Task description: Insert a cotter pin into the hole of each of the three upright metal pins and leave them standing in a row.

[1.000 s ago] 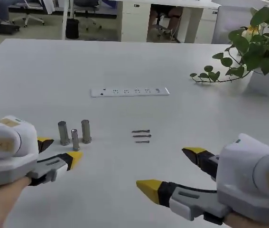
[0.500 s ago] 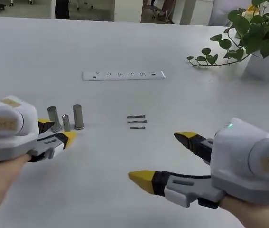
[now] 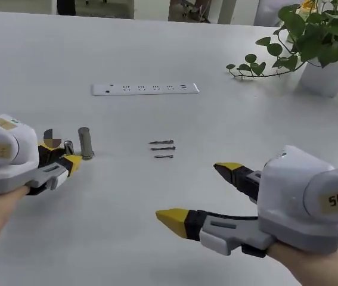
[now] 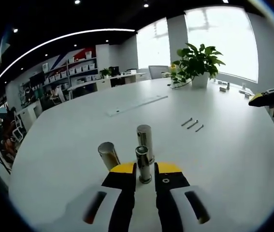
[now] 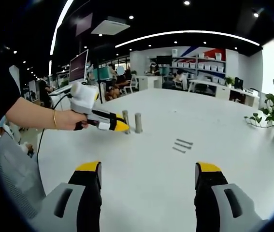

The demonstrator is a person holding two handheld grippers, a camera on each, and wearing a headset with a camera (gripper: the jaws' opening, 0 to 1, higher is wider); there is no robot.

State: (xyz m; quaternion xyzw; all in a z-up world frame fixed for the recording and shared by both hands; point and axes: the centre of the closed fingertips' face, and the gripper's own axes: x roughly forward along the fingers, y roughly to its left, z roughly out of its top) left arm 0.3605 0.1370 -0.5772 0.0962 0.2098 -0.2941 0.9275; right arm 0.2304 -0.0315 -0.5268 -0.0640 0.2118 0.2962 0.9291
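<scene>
While the cotter pins (image 3: pixel 161 149) lie loose on the table (image 3: pixel 157 47) in the head view, apart from the metal pins (image 3: pixel 85 143), none is judged inserted. In the left gripper view the left gripper (image 4: pixel 146 168) is set closely round the short pin (image 4: pixel 143 159), though a firm clamp cannot be told; in the right gripper view the right gripper (image 5: pixel 148 167) is seen spread wide, empty.

Bright, even light from ceiling spots (image 5: pixel 186 3) and a window (image 4: pixel 223 38); soft shadows, fisheye bending at edges.
</scene>
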